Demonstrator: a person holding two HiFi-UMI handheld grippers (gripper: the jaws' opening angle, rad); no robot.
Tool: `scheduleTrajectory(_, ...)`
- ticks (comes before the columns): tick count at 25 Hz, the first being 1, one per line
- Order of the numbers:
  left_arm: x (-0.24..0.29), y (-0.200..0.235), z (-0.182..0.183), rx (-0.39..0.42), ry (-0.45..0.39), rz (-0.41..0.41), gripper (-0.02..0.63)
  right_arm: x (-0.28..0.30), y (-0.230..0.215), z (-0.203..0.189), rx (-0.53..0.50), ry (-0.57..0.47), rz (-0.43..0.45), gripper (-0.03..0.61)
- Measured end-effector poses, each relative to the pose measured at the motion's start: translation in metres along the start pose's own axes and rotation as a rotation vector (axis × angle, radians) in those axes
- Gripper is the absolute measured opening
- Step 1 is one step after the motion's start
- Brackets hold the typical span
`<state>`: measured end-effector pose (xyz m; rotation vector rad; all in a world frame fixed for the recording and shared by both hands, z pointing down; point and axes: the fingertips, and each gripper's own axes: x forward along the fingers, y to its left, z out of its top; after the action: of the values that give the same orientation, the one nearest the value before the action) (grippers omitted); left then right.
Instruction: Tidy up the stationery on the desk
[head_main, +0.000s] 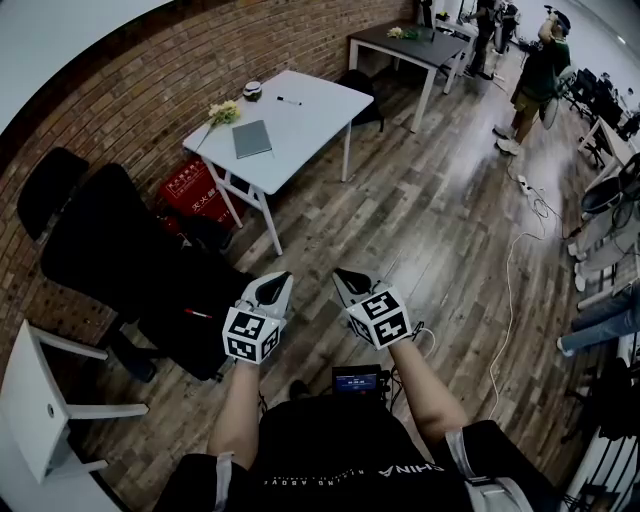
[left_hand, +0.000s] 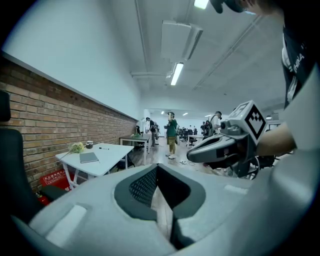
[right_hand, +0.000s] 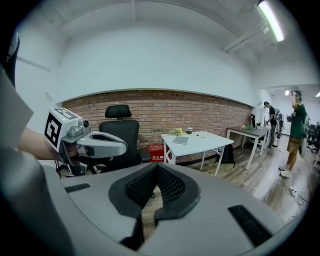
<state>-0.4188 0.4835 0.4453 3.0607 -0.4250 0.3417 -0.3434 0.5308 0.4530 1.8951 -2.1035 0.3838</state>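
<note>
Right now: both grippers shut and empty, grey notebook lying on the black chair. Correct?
No. The grey notebook lies on the white desk, not the black chair; the head view shows it. The left gripper and right gripper are shut and empty, as you said.

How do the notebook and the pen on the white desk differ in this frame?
The notebook is grey, broad and closed; the pen is thin, small and mostly dark. The notebook lies beside the flowers; the pen lies apart from it, farther from the camera. Both lie flat on the white desk.
</note>
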Motion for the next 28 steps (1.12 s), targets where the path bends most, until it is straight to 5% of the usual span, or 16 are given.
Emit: scheduleTrajectory(28,0.017,-0.029,-0.004,0.010,0.033,0.041,0.006,-0.025,-0.026,-0.019,0.044,-0.010,0.038,0.009)
